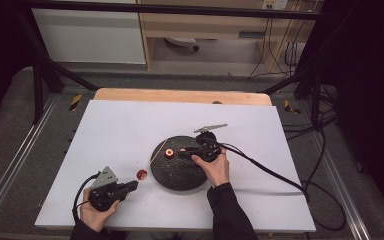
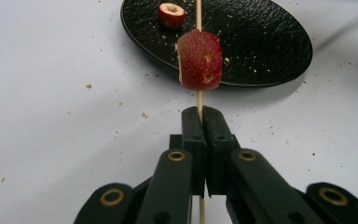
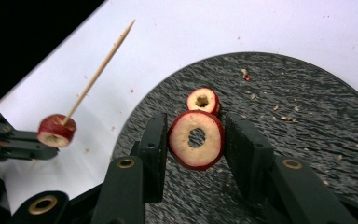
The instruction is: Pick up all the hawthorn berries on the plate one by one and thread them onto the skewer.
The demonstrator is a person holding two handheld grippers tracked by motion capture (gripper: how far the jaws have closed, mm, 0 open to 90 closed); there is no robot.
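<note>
While the person's left hand rests near the table's point(image 1: 130, 120) near left corner, the left gripper point(image 1: 133, 185) is clenched on a thin wooden skewer point(image 2: 199, 100), its jaws pressed together around the stick. One red fruit slice point(image 2: 199, 59) is already threaded on that skewer, just beyond the jaw tips and beside the near left rim of the black plate point(image 1: 177, 176). The skewer's pointed end reaches out over the plate's left edge. Farther in, toward the middle of the table, the right gripper point(image 3: 196, 140) hangs over the plate, grasping a cored fruit ring point(image 3: 196, 139) by its red rim, hole facing the camera. Just behind it, a smaller cored piece point(image 3: 203, 100) lies on the plate among crumbs.
</note>
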